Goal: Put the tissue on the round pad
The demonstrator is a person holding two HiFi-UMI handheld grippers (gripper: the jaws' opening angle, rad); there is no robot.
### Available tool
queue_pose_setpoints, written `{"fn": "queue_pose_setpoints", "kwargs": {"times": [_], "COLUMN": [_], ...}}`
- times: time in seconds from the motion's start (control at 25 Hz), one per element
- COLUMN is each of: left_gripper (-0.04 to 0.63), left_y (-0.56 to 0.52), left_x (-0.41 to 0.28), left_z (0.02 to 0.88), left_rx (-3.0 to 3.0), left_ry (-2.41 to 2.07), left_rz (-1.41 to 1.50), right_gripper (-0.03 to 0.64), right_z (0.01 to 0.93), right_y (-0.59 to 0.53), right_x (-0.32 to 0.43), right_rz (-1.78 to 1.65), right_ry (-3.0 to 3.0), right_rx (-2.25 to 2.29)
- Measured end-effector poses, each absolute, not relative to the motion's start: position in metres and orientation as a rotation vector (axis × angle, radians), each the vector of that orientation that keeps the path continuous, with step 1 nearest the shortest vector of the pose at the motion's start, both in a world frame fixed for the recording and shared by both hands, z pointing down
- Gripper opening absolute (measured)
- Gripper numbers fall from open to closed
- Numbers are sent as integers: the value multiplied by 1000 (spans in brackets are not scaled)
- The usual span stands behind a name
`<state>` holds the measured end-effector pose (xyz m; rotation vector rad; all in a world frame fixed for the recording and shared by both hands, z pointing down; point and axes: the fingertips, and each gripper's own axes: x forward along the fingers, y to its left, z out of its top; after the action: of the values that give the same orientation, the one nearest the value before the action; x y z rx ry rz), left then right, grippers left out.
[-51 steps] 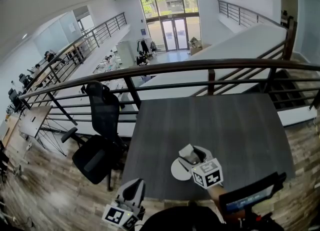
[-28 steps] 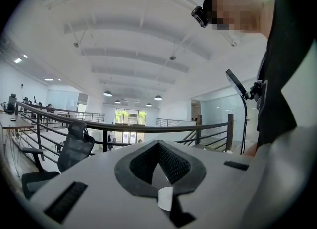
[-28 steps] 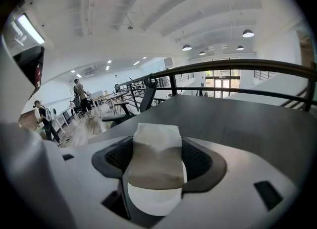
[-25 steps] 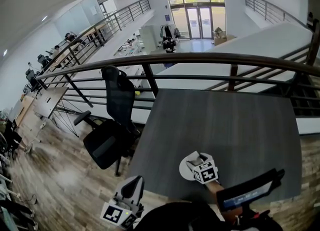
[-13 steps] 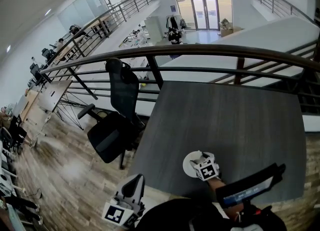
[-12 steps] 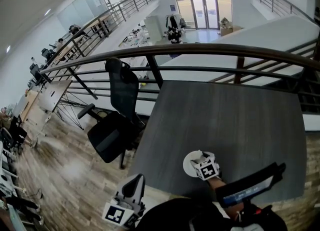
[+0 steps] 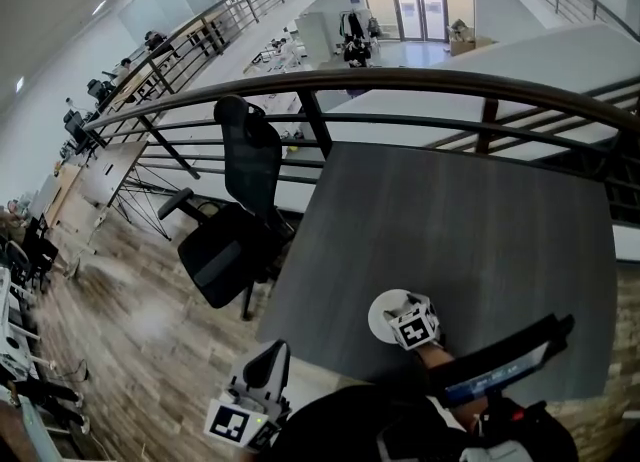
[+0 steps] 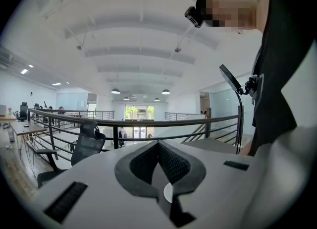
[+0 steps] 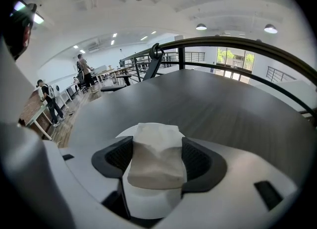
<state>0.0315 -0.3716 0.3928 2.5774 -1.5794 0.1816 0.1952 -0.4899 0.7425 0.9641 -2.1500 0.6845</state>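
As my right gripper [image 9: 157,146] clamps the tissue [image 9: 156,159] by its sides over the round pad [image 7: 381,314], I judge it light, soft and crushable, best pinched gently mid-body; my left gripper [image 8: 158,144] sits closed, empty.

Head camera steeply above shared table [image 7: 480,220]

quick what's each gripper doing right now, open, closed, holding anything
left gripper: closed, empty
right gripper: closed on the tissue

folded white tissue [image 9: 156,158] over round pad [image 7: 378,314]
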Motion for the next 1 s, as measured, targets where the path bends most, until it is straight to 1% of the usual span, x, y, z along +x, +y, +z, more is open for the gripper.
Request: {"fn": "queue_pose_setpoints", "kwargs": {"times": [0.24,0.48,0.64,0.84,0.88,0.92,1.0], "left_gripper": [3,3,3,3,3,3,3], "left_y": [-372,-371,-368,-371,-370,-369,-367], "left_x": [33,31,20,18,19,19,19], "left_z": [399,402,404,410,410,410,410], "left_rx": [2549,2542,2531,2524,2529,2535,2545], "left_ry": [-1596,-1599,-1604,-1598,-1590,-1580,-1561], "left_rz": [182,193,187,182,180,181,186], "right_gripper": [311,311,311,311,315,351,364], "right_z": [757,768,766,769,768,766,756], "right_y": [-489,-487,-497,-504,-504,-503,-507], "right_x": [198,198,191,187,186,185,182], "right_rz": [686,601,487,484,502,532,569], "right_ry": [-2136,-2056,-2065,-2089,-2092,-2094,-2114], "right_rx": [948,899,891,900,906,916,946]}}
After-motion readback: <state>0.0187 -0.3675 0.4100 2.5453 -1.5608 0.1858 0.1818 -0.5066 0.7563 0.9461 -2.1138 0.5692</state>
